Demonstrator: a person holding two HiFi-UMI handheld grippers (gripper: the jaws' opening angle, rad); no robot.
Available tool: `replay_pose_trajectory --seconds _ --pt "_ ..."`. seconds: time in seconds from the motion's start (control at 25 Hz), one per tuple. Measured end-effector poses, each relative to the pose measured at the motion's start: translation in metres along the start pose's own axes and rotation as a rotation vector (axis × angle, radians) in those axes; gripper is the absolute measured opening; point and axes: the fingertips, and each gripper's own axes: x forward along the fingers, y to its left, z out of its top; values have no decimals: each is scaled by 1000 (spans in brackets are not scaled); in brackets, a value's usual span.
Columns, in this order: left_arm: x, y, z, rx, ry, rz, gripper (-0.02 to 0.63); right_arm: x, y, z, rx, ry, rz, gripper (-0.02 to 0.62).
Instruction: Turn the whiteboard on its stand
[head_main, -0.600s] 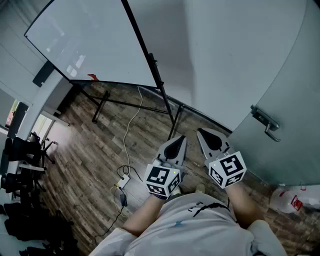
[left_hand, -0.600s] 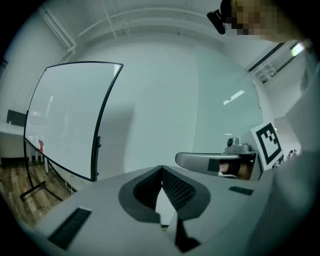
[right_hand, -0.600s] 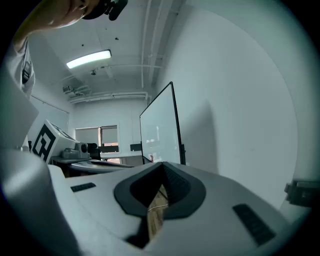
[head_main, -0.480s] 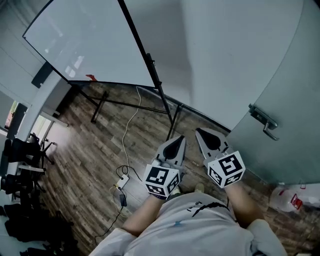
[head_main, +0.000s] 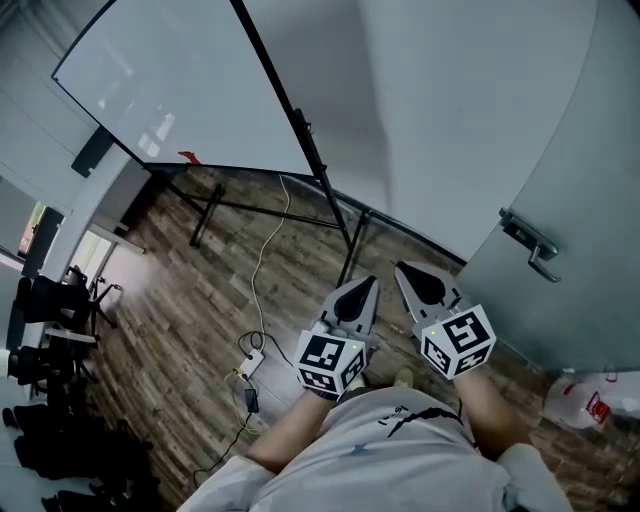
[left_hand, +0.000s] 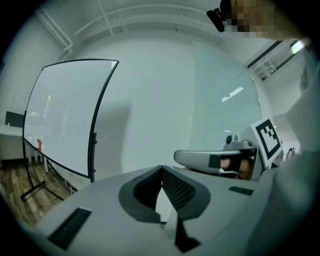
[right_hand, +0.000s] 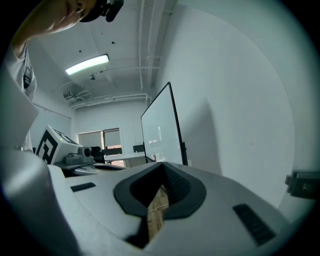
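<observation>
Head view: flat whiteboard, wood-plank floor.

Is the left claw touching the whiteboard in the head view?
No, the left claw is near the person's body, apart from the whiteboard, with wooden floor between them.

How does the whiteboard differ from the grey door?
The whiteboard is white with a black frame; the door is grey. The whiteboard hangs on a black stand; the door carries a metal lever handle. The whiteboard stands left in the head view, the door right. Both are flat panels.
</observation>
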Motion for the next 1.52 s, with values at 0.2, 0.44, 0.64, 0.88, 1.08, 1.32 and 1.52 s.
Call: replay_pose_trajectory --seconds 0.2,0.44,0.64,0.88,1.08,1.32,1.52 --pt "6 -4 -10 -2 25 12 12 -9 -5 -5 -1 6 6 14" --pt "15 1 -22 -8 44 52 12 -19 -12 -15 22 2 25 14" --pt "17 11 -26 -6 52 99 12 -23 -20 -15 40 -13 34 14" --pt "26 34 -31 -23 60 134 12 -11 -22 -4 28 -28 55 14" --pt "41 75 -36 -54 58 144 12 29 -26 -13 34 -14 56 14" --pt "70 145 -32 -51 61 137 12 101 -28 -1 38 -27 38 14" --pt "103 214 -38 -52 77 118 12 175 -36 2 40 -23 13 14"
